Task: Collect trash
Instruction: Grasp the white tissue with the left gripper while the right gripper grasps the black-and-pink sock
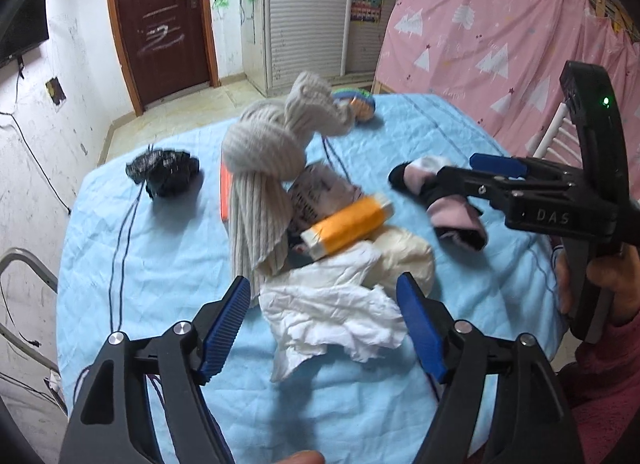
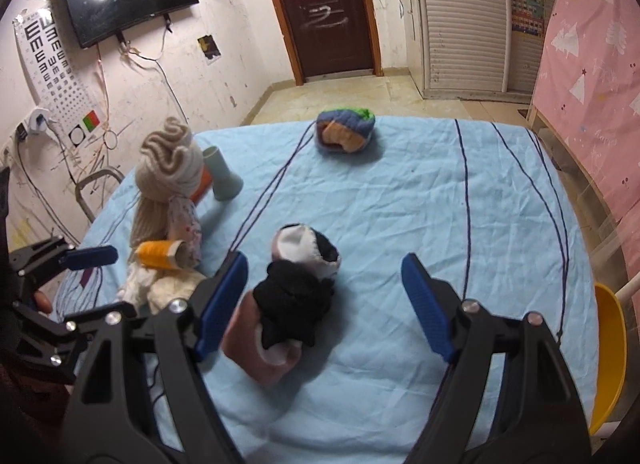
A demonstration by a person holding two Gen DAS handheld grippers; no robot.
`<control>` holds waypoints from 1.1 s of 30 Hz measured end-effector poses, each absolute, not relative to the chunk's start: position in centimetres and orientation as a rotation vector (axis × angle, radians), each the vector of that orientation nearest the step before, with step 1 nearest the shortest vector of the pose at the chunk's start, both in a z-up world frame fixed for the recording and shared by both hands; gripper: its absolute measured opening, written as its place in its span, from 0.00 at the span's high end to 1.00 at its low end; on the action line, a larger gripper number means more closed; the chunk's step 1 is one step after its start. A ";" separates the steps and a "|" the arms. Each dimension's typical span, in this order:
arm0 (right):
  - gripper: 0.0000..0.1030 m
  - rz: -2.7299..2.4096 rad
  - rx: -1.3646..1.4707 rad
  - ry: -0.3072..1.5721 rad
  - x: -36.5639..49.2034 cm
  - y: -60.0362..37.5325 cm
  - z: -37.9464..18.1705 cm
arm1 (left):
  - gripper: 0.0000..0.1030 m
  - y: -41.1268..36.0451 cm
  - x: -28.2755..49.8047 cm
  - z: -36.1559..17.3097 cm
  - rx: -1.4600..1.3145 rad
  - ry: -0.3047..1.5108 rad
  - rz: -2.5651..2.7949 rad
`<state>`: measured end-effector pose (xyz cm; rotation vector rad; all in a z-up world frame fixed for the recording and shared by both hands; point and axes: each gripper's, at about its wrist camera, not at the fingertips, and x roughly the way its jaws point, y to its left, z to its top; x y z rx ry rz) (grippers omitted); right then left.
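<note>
A crumpled white tissue (image 1: 332, 316) lies on the light blue tablecloth (image 1: 160, 264). My left gripper (image 1: 323, 288) is open, with one finger on each side of the tissue and neither pad pressing it. Behind the tissue sit an orange thread spool (image 1: 348, 226), a cream wad (image 1: 404, 260) and a printed packet (image 1: 320, 192). A pink, black and white sock (image 2: 292, 296) lies between the open fingers of my right gripper (image 2: 324, 264), closer to the left pad. That gripper (image 1: 460, 170) also shows in the left wrist view, over the sock (image 1: 452, 212).
A knotted grey knit piece (image 1: 264, 168) stands behind the spool. A black mesh wad (image 1: 164, 172) lies to the left and a blue, orange and green knit ball (image 2: 346, 130) at the far edge. A grey-green cup (image 2: 222, 176) lies on its side. A yellow chair (image 2: 608, 348) stands at the right.
</note>
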<state>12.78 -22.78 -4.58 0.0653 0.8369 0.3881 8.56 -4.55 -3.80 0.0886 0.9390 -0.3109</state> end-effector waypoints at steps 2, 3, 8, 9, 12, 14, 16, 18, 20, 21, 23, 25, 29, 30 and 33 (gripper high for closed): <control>0.26 0.381 0.066 0.849 13.1 -22.6 -4.9 | 0.35 -4.4 8.6 -4.2 0.085 0.950 -0.317; 0.26 0.379 0.065 0.852 13.2 -22.6 -5.0 | 0.35 -4.3 8.7 -4.5 0.085 0.955 -0.321; 0.26 0.378 0.044 0.870 13.5 -21.9 -5.5 | 0.41 -4.3 8.8 -5.1 0.082 0.966 -0.329; 0.26 0.379 0.039 0.872 13.4 -21.7 -5.6 | 0.44 -4.2 8.8 -5.3 0.079 0.969 -0.329; 0.26 0.381 0.020 0.876 13.4 -21.1 -5.8 | 0.52 -4.1 8.6 -5.5 0.086 0.960 -0.316; 0.26 0.381 0.017 0.880 13.5 -20.9 -5.9 | 0.58 -4.0 8.4 -5.5 0.088 0.952 -0.311; 0.29 0.387 0.018 0.882 13.5 -20.8 -6.0 | 0.64 -4.0 8.3 -5.5 0.093 0.944 -0.307; 0.37 0.405 0.031 0.893 13.5 -20.8 -6.2 | 0.67 -4.0 8.2 -5.4 0.095 0.938 -0.303; 0.46 0.425 0.036 0.897 13.5 -20.6 -6.4 | 0.70 -3.9 8.1 -5.3 0.087 0.936 -0.299; 0.54 0.444 0.043 0.900 13.4 -20.5 -6.4 | 0.73 -3.7 8.1 -5.2 0.080 0.933 -0.296; 0.59 0.449 0.046 0.895 13.3 -20.4 -6.3 | 0.77 -3.6 8.0 -5.0 0.071 0.928 -0.292; 0.61 0.449 0.048 0.884 13.1 -20.3 -6.1 | 0.82 -3.4 7.7 -4.6 0.065 0.923 -0.288; 0.61 0.448 0.060 0.854 12.5 -20.7 -5.4 | 0.88 -3.4 7.3 -4.2 0.070 0.915 -0.279; 0.61 0.446 0.064 0.846 12.4 -20.9 -5.2 | 0.89 -3.5 7.1 -4.0 0.071 0.911 -0.276; 0.61 0.443 0.079 0.824 12.1 -21.6 -4.6 | 0.90 -3.4 6.7 -3.5 0.066 0.900 -0.264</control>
